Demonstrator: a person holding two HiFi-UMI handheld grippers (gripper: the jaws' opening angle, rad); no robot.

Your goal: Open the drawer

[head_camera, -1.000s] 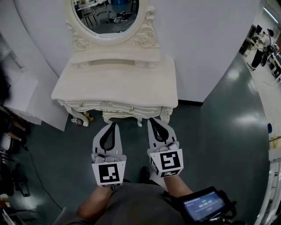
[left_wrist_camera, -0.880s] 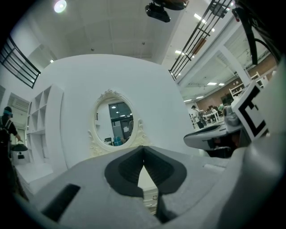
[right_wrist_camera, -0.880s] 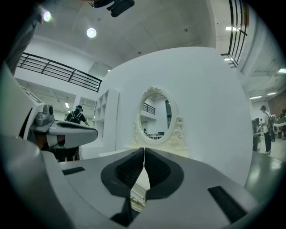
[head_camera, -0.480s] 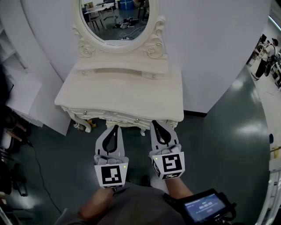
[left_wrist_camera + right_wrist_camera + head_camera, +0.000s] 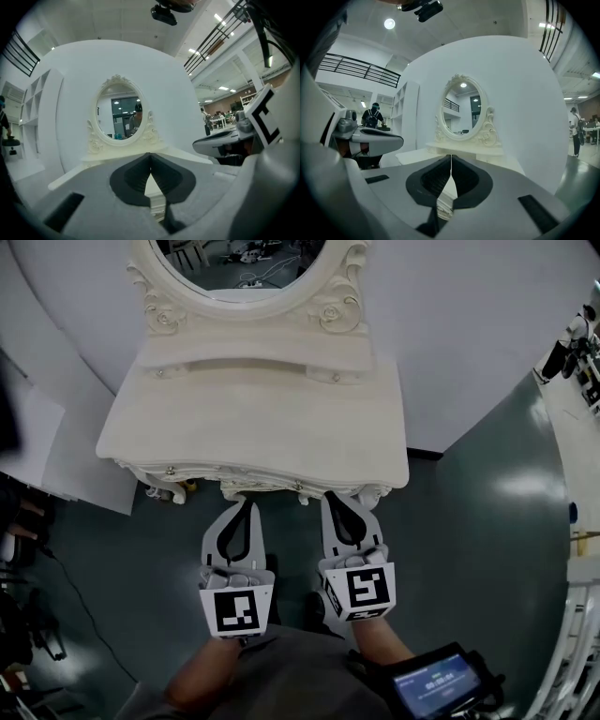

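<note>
Left gripper (image 5: 246, 506) and right gripper (image 5: 330, 496): a matching pale grey pair.
Each has a smooth grey shell with black ribbed pads forming a teardrop-shaped outline along the jaws. The left cube (image 5: 234, 610) and right cube (image 5: 361, 588) are white with black square markers. Grey clothing (image 5: 291, 669) shows below, and a dark device (image 5: 439, 682) with a lit bluish screen is beside the right forearm.
</note>
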